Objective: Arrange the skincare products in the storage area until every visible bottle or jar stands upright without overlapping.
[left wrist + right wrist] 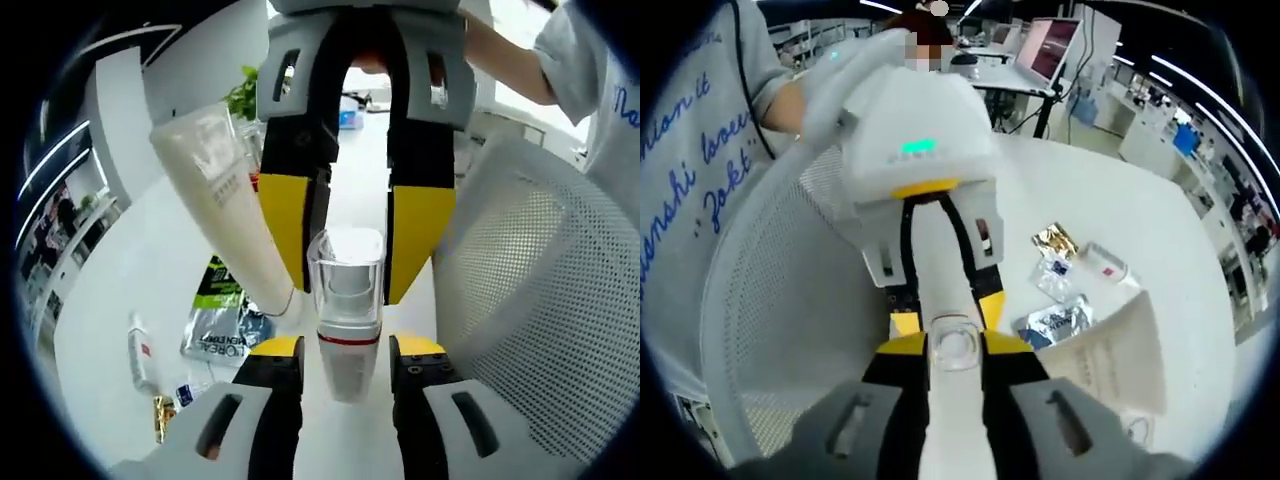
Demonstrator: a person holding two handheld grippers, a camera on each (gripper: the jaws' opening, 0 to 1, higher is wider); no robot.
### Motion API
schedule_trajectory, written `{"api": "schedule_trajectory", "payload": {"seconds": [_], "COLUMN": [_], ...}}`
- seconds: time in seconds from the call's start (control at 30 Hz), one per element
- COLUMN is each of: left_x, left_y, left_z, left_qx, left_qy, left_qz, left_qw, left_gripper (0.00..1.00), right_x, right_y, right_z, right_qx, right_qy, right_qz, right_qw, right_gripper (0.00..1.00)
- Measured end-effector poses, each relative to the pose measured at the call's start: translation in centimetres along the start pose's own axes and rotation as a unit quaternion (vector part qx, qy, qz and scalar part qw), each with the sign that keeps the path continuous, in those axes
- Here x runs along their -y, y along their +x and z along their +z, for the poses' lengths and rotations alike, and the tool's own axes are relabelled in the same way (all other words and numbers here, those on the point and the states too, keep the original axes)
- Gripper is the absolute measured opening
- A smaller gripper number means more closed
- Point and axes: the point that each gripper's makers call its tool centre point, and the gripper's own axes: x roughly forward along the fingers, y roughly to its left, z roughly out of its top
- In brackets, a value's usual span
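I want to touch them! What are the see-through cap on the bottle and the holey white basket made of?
The clear cap on the white red-banded bottle looks like glossy hard plastic: you see through it. The white mesh basket looks like matte plastic or coated metal, full of tiny holes.

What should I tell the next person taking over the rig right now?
Left gripper: shut on the white bottle, below its clear cap.
Right gripper: shut on the same bottle's cap end, facing the left one.
Both hold it in the air beside the white mesh basket.
A cream tube stands close by; sachets and a small tube lie flat on the white table.
Done: bottle picked up.
Left: stand it upright, then sort the remaining items.
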Motion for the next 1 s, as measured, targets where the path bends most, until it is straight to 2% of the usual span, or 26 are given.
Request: {"api": "schedule_trajectory", "payload": {"seconds": [0.07, 0.27, 0.37, 0.6, 0.87, 1.0], "left_x": [-0.1, -0.3, -0.3, -0.5, -0.7, -0.9], "left_y": [0.0, 0.0, 0.0, 0.0, 0.0, 0.1], "left_z": [0.0, -0.1, -0.3, -0.8, -1.5, -1.7], "left_qx": [0.0, -0.003, -0.007, -0.017, -0.03, -0.034], "left_qy": [-0.004, -0.012, -0.013, -0.024, -0.03, -0.034], "left_qz": [0.002, 0.004, 0.005, 0.008, 0.013, 0.015], "left_qw": [1.0, 0.9999, 0.9999, 0.9995, 0.999, 0.9987], "left_gripper": [0.32, 0.31, 0.31, 0.3, 0.3, 0.3], "right_x": [0.2, 0.2, 0.5, 0.6, 0.6, 0.8], "right_y": [-0.2, 0.0, 0.3, 0.9, 1.1, 0.8], "right_z": [-0.6, -0.9, -1.2, -0.6, -0.1, -0.4], "right_qx": [-0.024, -0.053, -0.081, -0.094, -0.08, -0.069], "right_qy": [-0.01, -0.015, -0.031, -0.035, -0.027, -0.016], "right_qz": [-0.002, 0.004, 0.001, 0.017, 0.021, 0.014], "right_qw": [0.9997, 0.9985, 0.9962, 0.9949, 0.9962, 0.9974], "right_gripper": [0.18, 0.18, 0.18, 0.19, 0.21, 0.26]}}
